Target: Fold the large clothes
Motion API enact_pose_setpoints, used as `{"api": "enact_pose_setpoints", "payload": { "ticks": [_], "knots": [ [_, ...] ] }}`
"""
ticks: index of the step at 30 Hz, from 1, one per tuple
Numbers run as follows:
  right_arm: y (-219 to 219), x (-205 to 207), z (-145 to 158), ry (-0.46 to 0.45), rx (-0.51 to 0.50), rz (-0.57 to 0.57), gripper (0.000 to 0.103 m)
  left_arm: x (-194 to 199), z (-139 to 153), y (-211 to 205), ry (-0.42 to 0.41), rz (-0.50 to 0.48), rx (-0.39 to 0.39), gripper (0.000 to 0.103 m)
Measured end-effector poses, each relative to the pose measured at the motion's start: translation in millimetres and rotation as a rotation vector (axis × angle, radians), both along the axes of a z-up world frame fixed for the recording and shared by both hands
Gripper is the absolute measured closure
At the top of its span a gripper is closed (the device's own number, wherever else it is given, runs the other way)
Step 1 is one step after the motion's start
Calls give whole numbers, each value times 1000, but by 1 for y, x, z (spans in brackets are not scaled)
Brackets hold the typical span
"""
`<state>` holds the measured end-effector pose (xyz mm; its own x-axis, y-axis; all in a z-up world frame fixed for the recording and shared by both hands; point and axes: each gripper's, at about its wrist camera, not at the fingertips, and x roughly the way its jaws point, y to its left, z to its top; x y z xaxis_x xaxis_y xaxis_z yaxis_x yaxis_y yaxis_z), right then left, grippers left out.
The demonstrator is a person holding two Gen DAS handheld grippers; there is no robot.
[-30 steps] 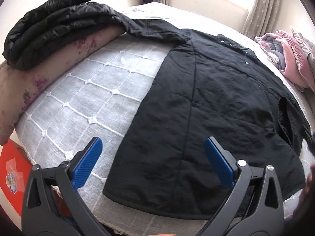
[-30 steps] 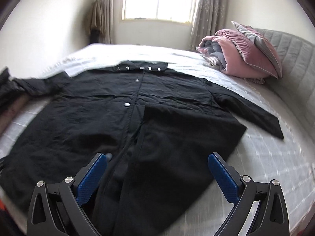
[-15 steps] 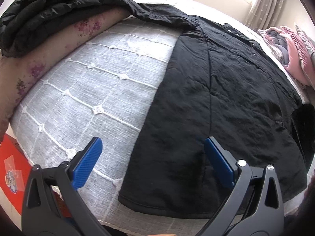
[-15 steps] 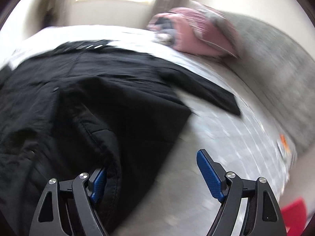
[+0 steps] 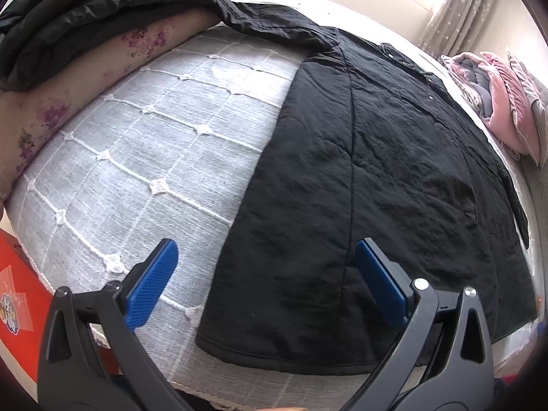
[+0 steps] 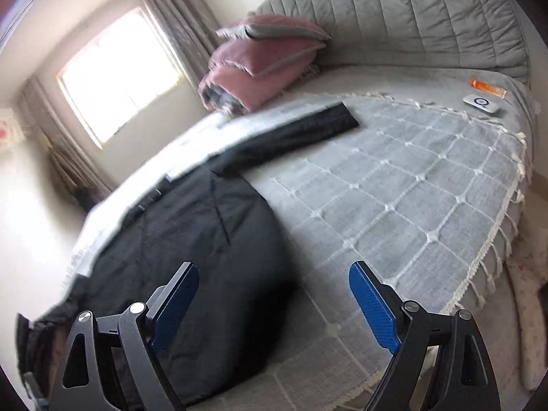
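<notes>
- Grippers first: my left gripper (image 5: 265, 284) stands with its blue pads wide apart and nothing clamped between them, hanging over the near corner of the black coat (image 5: 376, 178).
- Its left pad sits above bare bedspread (image 5: 147, 157); its right pad is over the coat's hem.
- My right gripper (image 6: 274, 303) has its jaws opening, pads well apart, with nothing between them.
- Its left pad hovers over the coat's (image 6: 205, 239) edge, its right pad over the grey checked bedspread (image 6: 411, 198).
- The coat lies spread flat on the bed, front up, snaps visible along the placket in the left view.
- From the right view I see one sleeve (image 6: 308, 128) stretched out flat across the bedspread toward the headboard (image 6: 394, 13).
- The other sleeve runs up toward a dark padded jacket (image 5: 85, 17) piled on a flowered pillow (image 5: 102, 68) at the bed's far left edge.
- A folded pink quilt (image 6: 260, 65) rests against the headboard, near the sleeve's cuff but apart from it.
- A small white device (image 6: 483, 104) and an orange tube (image 6: 488, 88) lie at the bed's far corner, well away from the coat.
- Window (image 6: 120, 75) and curtains behind; the right view is blurred there.
</notes>
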<state>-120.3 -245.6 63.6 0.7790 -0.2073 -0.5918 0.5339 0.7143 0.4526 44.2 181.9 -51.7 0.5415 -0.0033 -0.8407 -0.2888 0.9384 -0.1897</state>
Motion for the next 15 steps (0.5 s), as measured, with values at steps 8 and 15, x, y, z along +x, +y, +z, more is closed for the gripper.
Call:
{"api": "enact_pose_setpoints", "payload": {
  "ticks": [8,15],
  "knots": [
    [-33,32,-48,156,236,24,12,-3,-13,16,40,19,-64,12],
    [-63,64,-99,264,492,109,12,-7,-22,12,33,-44,-172,47]
  ]
}}
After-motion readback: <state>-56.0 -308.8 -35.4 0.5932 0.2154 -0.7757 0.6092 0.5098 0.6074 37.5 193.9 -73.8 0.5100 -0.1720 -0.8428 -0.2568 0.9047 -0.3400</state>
